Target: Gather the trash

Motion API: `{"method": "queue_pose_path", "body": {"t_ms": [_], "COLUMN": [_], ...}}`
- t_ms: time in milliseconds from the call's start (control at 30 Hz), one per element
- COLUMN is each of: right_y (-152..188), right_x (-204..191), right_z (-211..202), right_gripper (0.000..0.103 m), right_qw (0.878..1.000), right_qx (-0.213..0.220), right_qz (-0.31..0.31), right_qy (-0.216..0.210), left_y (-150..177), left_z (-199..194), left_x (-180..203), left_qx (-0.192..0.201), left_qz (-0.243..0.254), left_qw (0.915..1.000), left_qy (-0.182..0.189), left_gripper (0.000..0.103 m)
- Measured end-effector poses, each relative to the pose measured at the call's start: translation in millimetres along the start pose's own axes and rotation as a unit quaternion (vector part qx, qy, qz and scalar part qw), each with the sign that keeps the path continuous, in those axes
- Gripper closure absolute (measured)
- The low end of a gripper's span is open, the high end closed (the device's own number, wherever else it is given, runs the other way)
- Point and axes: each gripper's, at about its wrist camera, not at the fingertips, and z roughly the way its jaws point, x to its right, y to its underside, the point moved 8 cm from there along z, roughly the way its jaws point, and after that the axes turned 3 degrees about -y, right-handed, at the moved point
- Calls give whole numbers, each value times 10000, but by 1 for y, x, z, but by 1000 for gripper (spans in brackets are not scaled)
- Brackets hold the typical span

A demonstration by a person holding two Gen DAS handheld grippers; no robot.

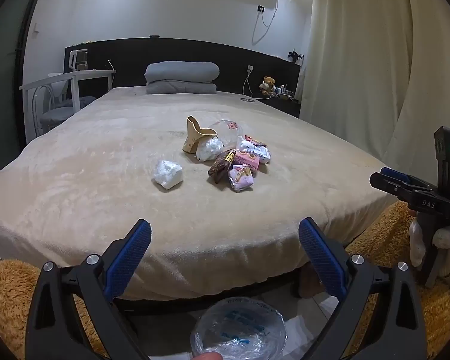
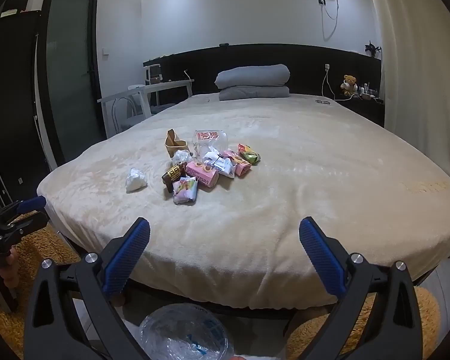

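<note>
A pile of trash lies mid-bed: snack wrappers (image 1: pixel 240 162) (image 2: pixel 201 171), a tan paper carton (image 1: pixel 196 135) (image 2: pixel 174 144), a clear plastic bag (image 1: pixel 229 130) (image 2: pixel 208 139) and a crumpled white tissue (image 1: pixel 167 174) (image 2: pixel 136 179) apart on the left. My left gripper (image 1: pixel 225 237) is open and empty at the bed's foot edge, well short of the pile. My right gripper (image 2: pixel 225 237) is open and empty, likewise short of the pile. A bin lined with a clear bag (image 1: pixel 240 330) (image 2: pixel 186 333) stands on the floor below both grippers.
The bed (image 1: pixel 105 180) has a beige blanket and grey folded bedding (image 1: pixel 181 78) at its head. A white desk and chair (image 1: pixel 66 90) stand left, a nightstand with a teddy bear (image 1: pixel 268 84) and curtains right. An orange shaggy rug (image 1: pixel 9 294) lies at the foot.
</note>
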Motion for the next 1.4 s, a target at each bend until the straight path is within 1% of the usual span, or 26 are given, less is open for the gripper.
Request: {"method": "queue_pose_path", "body": {"t_ms": [33, 67, 167, 267, 500, 567, 733, 1400], "right_y": [0, 2, 1, 4, 9, 10, 11, 10], "right_x": [0, 0, 1, 1, 7, 11, 17, 14], "right_z": [-1, 0, -1, 2, 2, 0, -3, -3], "right_gripper": [4, 4, 4, 4, 4, 4, 4, 4], "right_qw": [10000, 9999, 9999, 9999, 9999, 9999, 9998, 9998], "right_qx": [1, -130, -130, -151, -151, -135, -131, -141], "right_qz": [8, 36, 22, 35, 20, 59, 117, 56], "right_qy": [6, -7, 2, 12, 73, 87, 117, 115], "left_y": [0, 0, 1, 1, 3, 6, 7, 9], "left_z": [0, 0, 1, 1, 10, 4, 4, 6], "left_x": [0, 1, 1, 2, 2, 3, 2, 0], "left_qx": [-20, -17, -88, -74, -109, -49, -44, -91], "left_qz": [10, 24, 21, 33, 162, 170, 173, 177], "left_qw": [10000, 10000, 10000, 10000, 9998, 9998, 9998, 9998], "left_qy": [-4, -6, -42, -37, -58, -47, -48, -56], "left_gripper": [6, 6, 6, 6, 6, 6, 6, 6]}}
